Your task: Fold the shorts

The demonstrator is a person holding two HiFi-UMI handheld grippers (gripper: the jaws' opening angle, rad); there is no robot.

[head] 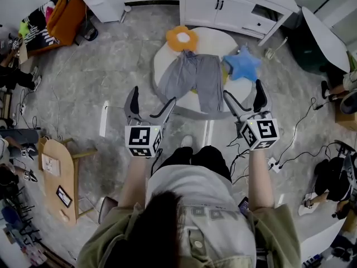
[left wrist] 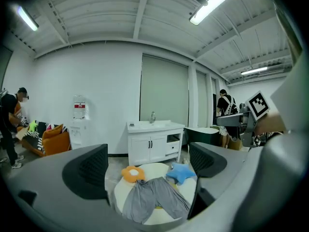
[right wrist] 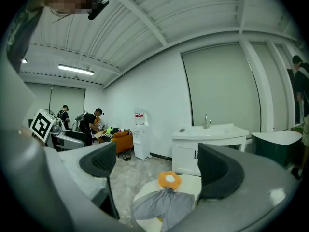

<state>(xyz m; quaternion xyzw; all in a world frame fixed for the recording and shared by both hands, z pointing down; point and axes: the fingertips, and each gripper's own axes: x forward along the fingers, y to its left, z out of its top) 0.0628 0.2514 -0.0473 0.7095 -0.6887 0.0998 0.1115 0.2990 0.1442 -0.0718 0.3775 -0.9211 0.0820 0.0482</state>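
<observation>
My left gripper and right gripper hang spread wide and empty, mid-frame, below the grey shorts. The water dispenser's red label is too small to read.

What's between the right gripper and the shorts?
Between the right gripper and the shorts there is only bare white mat, as the head view shows.

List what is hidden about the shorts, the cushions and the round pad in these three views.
- Blue star cushion: right gripper view, behind a jaw of the right tongs.
- Yellow thing under the shorts: all views, mostly covered by the cloth; unidentifiable.
- Round pad, near edge: left gripper view, cut off by the left tongs.
</observation>
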